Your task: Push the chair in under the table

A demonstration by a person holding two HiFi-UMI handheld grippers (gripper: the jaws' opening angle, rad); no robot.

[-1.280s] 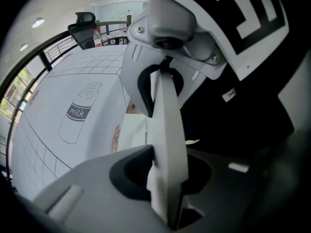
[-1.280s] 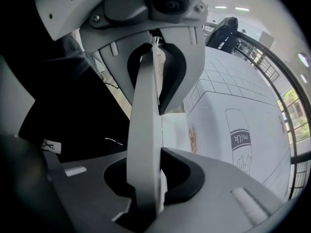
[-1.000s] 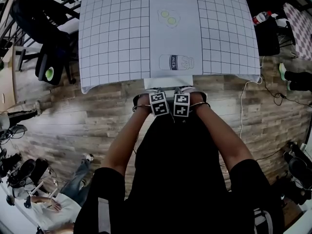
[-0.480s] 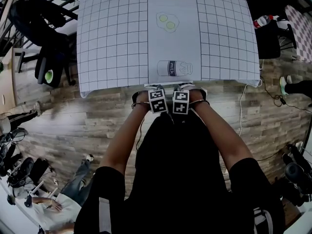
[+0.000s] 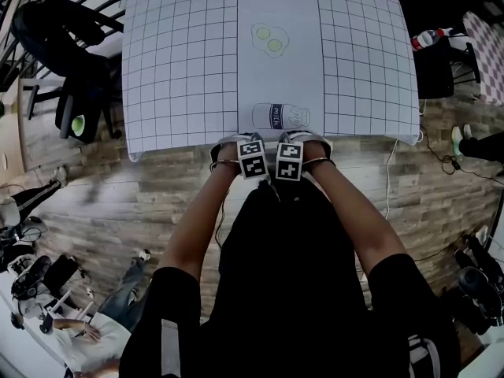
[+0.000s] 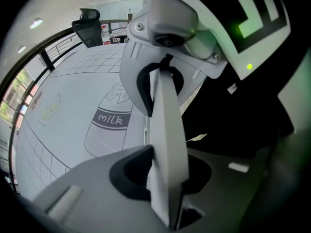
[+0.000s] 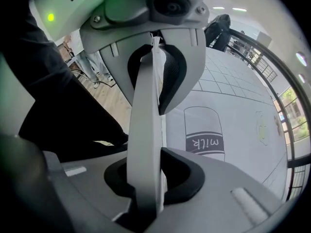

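The left gripper (image 5: pixel 250 143) is clamping its jaws on the chair (image 6: pixel 165 140) by its thin white back edge, at the near edge of the table (image 5: pixel 181 69). The right gripper (image 5: pixel 288 142) is gripping the same edge. Uneven pushing is likely risking a skewed chair striking a table leg, or the smooth, hard edge slipping free. The soft gridded tablecloth (image 5: pixel 362 61) is overhanging, possibly snagging.

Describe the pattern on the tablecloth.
Tablecloth: white with thin dark grid, plain centre strip with drawings; best in head view.
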